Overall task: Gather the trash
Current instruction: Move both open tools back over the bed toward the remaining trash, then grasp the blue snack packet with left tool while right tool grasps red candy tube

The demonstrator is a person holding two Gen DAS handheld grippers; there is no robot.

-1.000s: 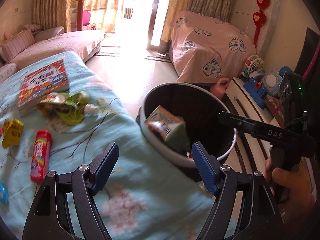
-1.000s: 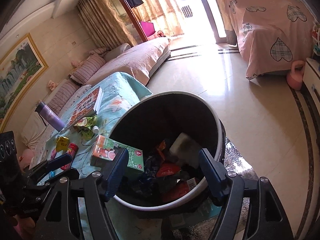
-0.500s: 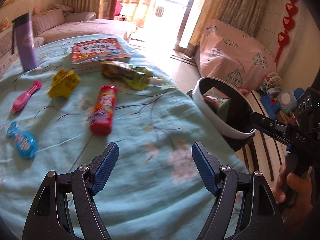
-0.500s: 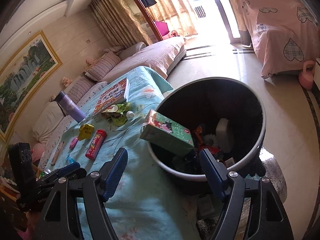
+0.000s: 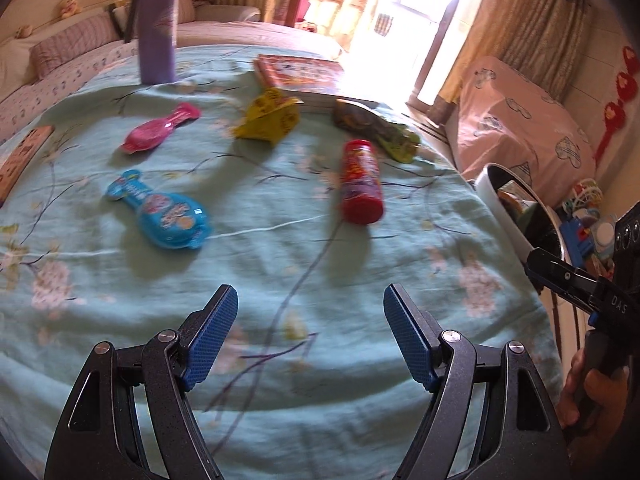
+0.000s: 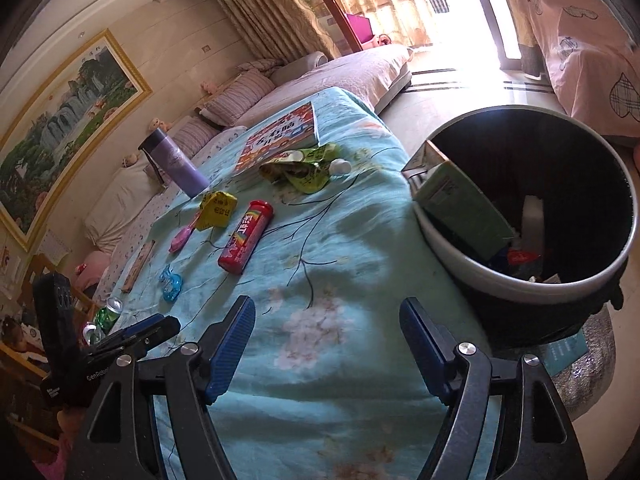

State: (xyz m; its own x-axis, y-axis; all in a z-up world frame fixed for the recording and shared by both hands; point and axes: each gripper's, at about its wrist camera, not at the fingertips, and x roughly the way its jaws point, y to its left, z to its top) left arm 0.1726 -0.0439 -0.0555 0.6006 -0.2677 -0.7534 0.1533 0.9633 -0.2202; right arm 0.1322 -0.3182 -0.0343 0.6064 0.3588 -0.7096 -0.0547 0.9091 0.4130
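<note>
Turquoise tablecloth (image 5: 280,264) printed with pink blossoms and dark branches. Red candy tube (image 5: 360,182), yellow wrapper (image 5: 268,120), purple tumbler (image 5: 157,28).

Ahead of our left claw (image 5: 308,336): bare teal cloth (image 5: 280,264), open passage. Beyond it, obstacles: red tube (image 5: 359,182) slightly right, blue packet (image 5: 168,212) to the left. Right of our right claw (image 6: 326,344): trash bin (image 6: 480,256), touching the cloth's edge.

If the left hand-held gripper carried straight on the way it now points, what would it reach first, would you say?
Probably the bare teal cloth just ahead of its open jaws. The left hand-held gripper tilts downward, so it likely lands short of the red tube, though depth is hard to judge.
</note>
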